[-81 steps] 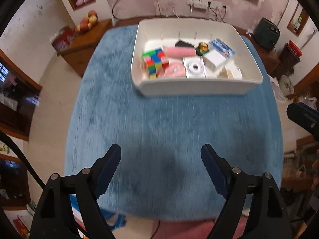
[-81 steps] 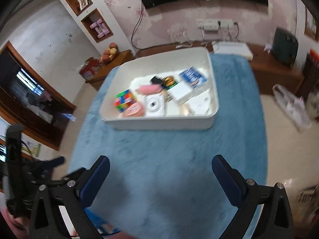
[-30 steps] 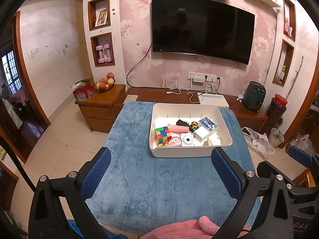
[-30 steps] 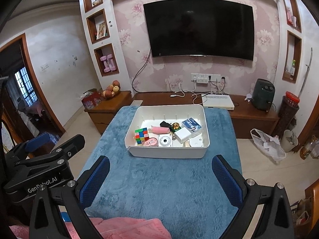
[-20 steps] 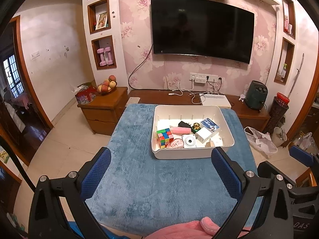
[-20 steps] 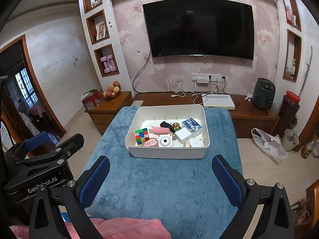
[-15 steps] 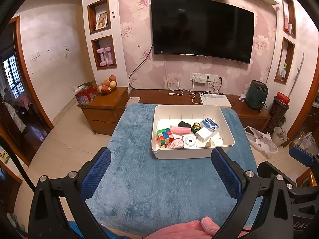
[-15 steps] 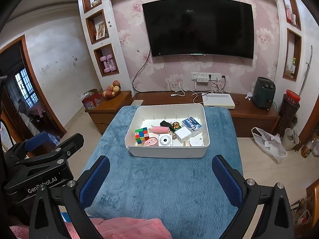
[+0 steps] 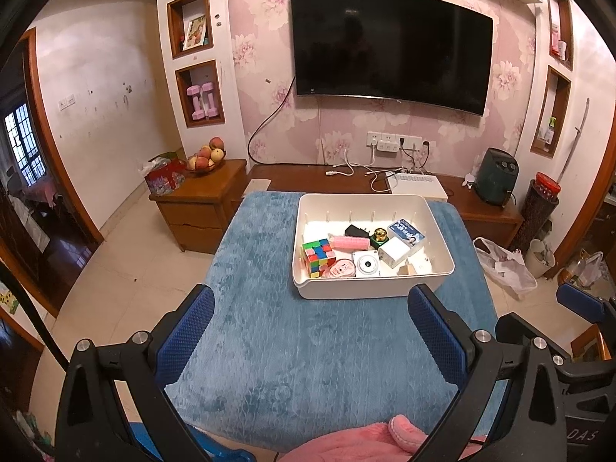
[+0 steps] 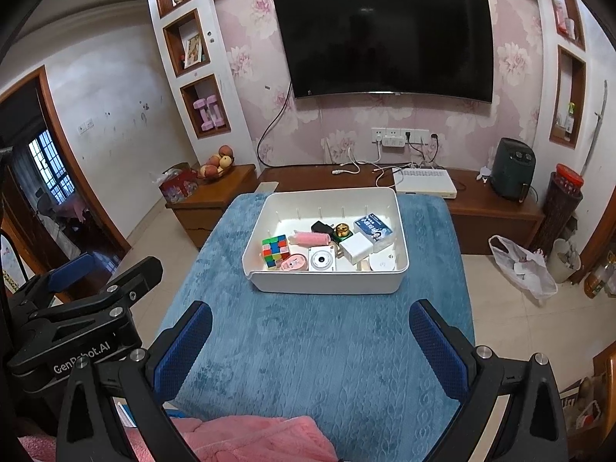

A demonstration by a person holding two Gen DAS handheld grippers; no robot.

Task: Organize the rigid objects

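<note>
Left wrist view: white bin (image 9: 369, 288) sits beyond the left gripper's (image 9: 310, 327) wide-spread, empty fingers.

Sharp, evenly lit (fisheye-warped edges).

The wide-apart, empty right gripper (image 10: 310, 344) hovers over a blue plush tablecloth (image 10: 308, 346). Ahead, a white rectangular plastic bin (image 10: 327, 281) holds a multicoloured puzzle cube (image 10: 275, 251) and small boxes.

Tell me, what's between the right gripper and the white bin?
Only bare blue blanket lies between the right gripper and the white bin, shown in the right wrist view.
</note>
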